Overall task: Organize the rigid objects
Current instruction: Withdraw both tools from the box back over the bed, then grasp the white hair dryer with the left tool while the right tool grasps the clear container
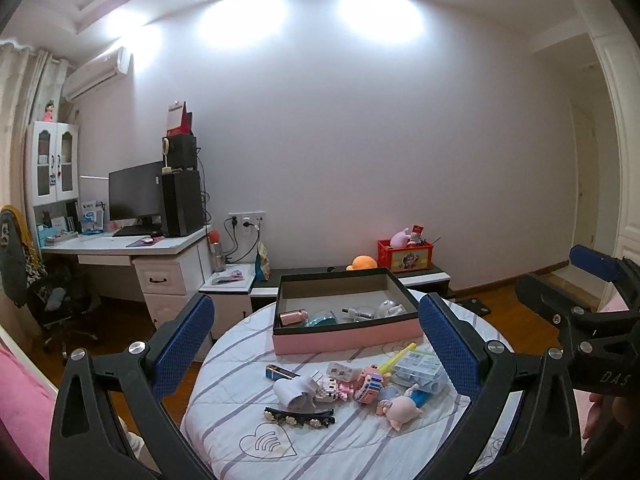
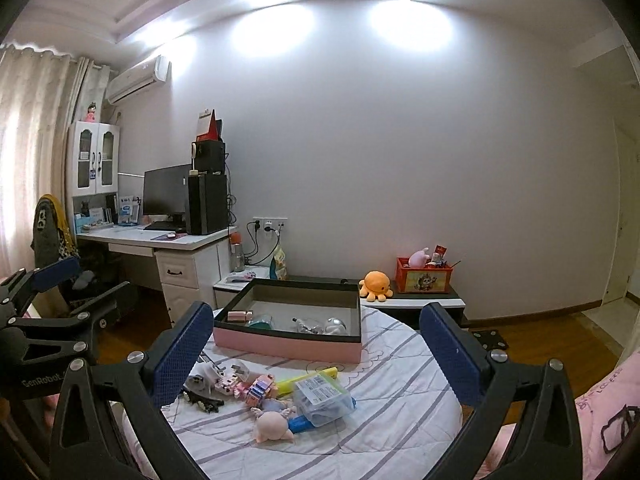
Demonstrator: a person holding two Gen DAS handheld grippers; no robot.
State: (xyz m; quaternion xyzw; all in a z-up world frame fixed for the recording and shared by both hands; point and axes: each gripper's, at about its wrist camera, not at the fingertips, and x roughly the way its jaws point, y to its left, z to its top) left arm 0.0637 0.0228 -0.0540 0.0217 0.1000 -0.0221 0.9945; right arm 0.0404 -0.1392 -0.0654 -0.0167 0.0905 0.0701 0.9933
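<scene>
Left wrist view: left tool (image 1: 316, 344) spread wide, nothing between the blue pads, hovering short of the round surface (image 1: 360, 448) under its striped cloth. Pink-sided box (image 1: 344, 336) at the far edge, already holding a pink bottle (image 1: 293, 317) and some clear glassy pieces. Near side strewn with loose rigid things well apart from the box: dark lighter-like item (image 1: 280, 372), white roll (image 1: 294, 394), black hair clip (image 1: 298, 417), block toys (image 1: 368, 386), clear plastic case (image 1: 420, 370), pig figure (image 1: 398, 410). Right tool (image 1: 568, 280) visible at the right edge, also gaping. Right wrist view: right tool (image 2: 316, 344) empty, pads spread about as wide as they go, pile directly ahead and below. Clear plastic case (image 2: 320, 398) lying on top of a yellow stick (image 2: 308, 376) and a blue piece (image 2: 300, 424), pig figure (image 2: 272, 426) just beside it, block toys (image 2: 256, 390) to the left, box (image 2: 288, 346) beyond. Left tool (image 2: 76, 280) at the left edge. Probably the reach toward the next piece. Best to single out one item on top of the heap, likely the case or the pig, come down with pads straddling its narrow side, close only once clear of neighbours, then lift high enough to pass the box wall before releasing inside, away from the glass.
</scene>
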